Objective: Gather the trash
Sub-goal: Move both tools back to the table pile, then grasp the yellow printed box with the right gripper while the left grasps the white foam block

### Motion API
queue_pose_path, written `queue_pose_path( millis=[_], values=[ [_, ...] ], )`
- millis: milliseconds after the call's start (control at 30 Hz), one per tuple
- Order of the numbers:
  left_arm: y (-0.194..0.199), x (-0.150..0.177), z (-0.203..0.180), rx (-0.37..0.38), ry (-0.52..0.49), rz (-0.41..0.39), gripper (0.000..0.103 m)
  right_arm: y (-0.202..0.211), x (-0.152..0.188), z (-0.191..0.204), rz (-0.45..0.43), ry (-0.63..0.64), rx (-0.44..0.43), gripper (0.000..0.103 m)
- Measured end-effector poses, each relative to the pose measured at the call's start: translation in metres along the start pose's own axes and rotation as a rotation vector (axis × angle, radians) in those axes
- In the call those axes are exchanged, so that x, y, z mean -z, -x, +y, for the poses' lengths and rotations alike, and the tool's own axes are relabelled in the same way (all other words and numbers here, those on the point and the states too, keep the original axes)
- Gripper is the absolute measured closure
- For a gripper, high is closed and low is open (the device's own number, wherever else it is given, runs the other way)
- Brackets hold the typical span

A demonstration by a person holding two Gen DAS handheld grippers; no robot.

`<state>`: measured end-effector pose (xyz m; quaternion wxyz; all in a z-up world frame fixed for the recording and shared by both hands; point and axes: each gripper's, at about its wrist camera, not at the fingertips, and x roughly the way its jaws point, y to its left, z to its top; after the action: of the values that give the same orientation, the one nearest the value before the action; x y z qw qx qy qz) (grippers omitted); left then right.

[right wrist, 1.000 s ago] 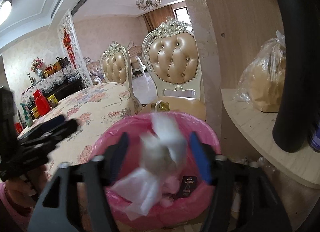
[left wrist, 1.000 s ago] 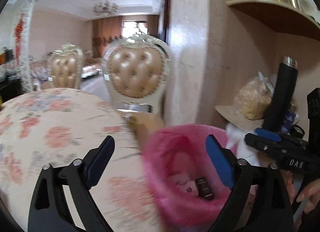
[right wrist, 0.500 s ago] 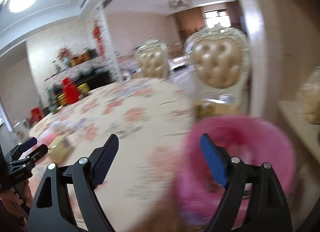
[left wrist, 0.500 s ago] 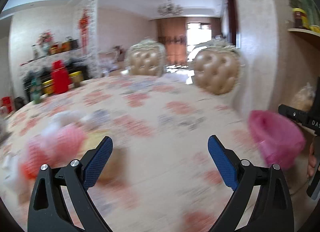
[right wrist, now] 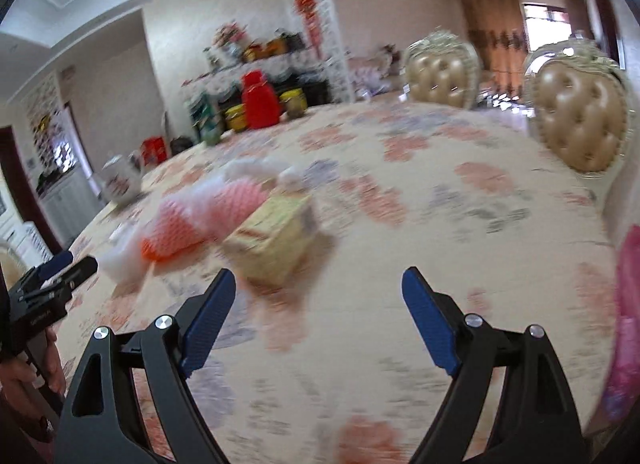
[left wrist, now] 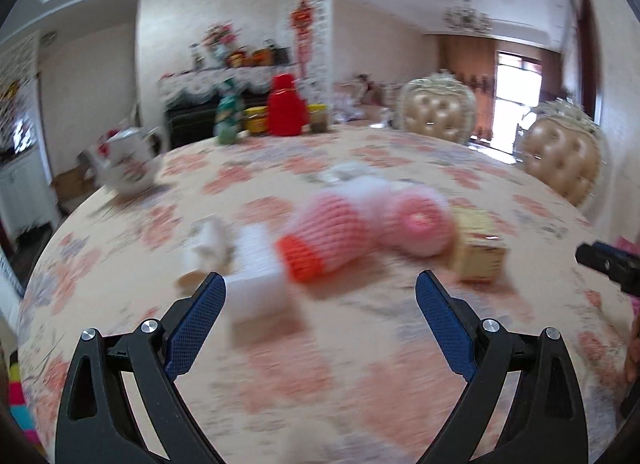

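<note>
Both views were blurred. The left gripper (left wrist: 320, 296) hung spread and empty over the floral table (left wrist: 400, 364). The right gripper (right wrist: 318, 292) was spread wide too, nothing between its fingers. The trash sat mid-table: pink foam nets (left wrist: 332, 236), a white box (left wrist: 256, 276), a yellow carton (right wrist: 276, 240).

A matt, flower-printed cloth (left wrist: 360, 364) covers the round table, and on it lie pink foam-net fruit sleeves (left wrist: 332, 232) beside a yellow cardboard box (left wrist: 478, 256), with glossy tufted leather chair backs (right wrist: 580, 120) beyond its far edge.
</note>
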<state>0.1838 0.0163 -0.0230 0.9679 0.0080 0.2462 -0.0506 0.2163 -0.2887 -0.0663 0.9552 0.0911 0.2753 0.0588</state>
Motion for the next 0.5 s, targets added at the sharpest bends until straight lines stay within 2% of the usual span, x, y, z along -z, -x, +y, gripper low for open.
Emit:
queue_pose_path(
  millis=[100, 233, 500],
  values=[
    [-0.003, 0.004, 0.029, -0.033, 0.038, 0.029, 0.013, -0.014, 0.001, 0.021, 0.038, 0.018, -0.028, 0.019],
    [-0.018, 0.002, 0.049, -0.052, 0.035, 0.074, 0.013, -0.031, -0.002, 0.036, 0.064, 0.030, -0.033, 0.017],
    [-0.058, -0.006, 0.046, -0.033, 0.014, 0.165, 0.013, -0.076, -0.018, 0.049, 0.121, 0.011, -0.023, 0.016]
  ],
)
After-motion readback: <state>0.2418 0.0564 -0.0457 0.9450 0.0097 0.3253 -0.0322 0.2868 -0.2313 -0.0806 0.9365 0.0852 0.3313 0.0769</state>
